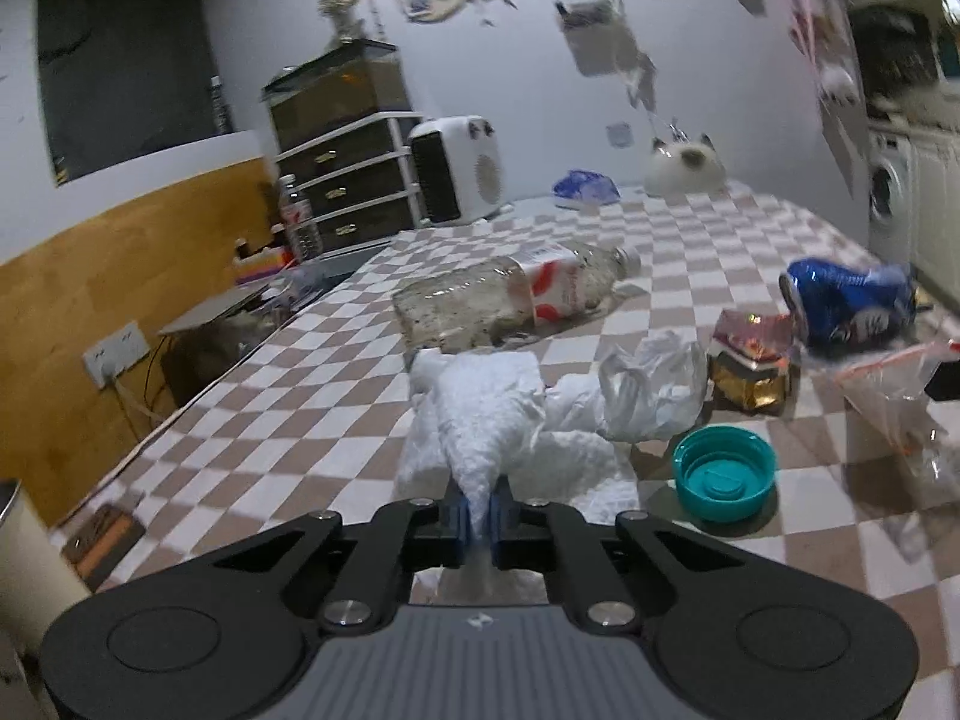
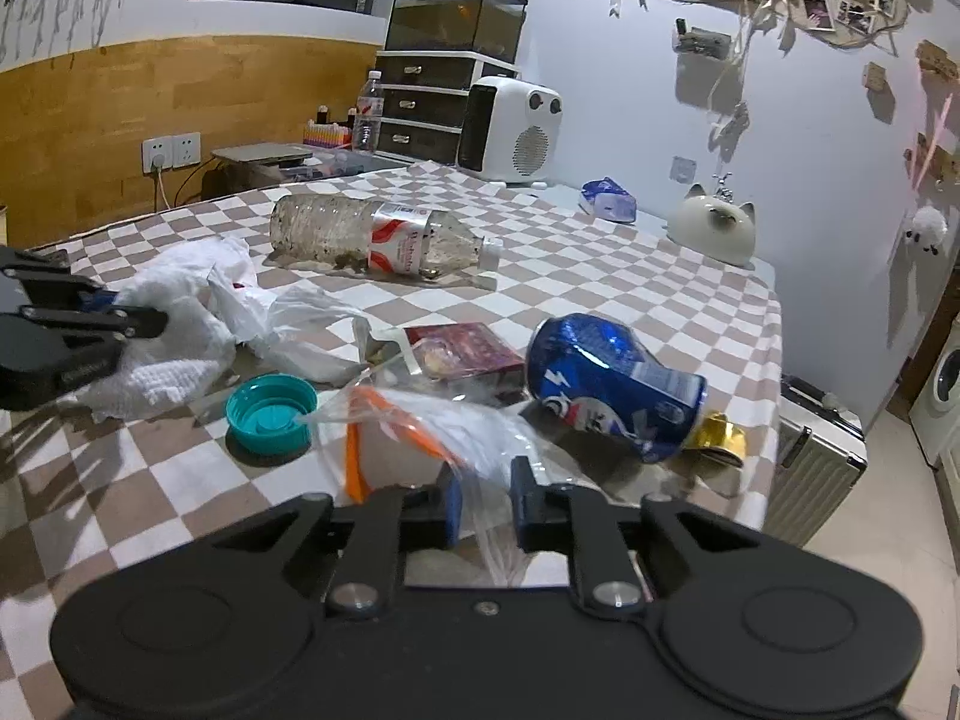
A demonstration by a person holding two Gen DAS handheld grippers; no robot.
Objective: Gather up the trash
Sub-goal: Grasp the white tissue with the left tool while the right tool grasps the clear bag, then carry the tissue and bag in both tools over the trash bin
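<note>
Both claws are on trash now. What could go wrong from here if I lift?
1. The left claw pinches only one fold of the white paper towel; the clear plastic wrap lying against it may drag along or drop off.
2. The right claw has the clear zip bag between its pads, which do not visibly press it; thin film could slip out.
3. The teal cap touches the bag and may get swept off.

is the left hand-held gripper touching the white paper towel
Touching. In the left wrist view the left hand-held gripper has its blue pads shut on a fold of the white paper towel, no gap showing.
</note>
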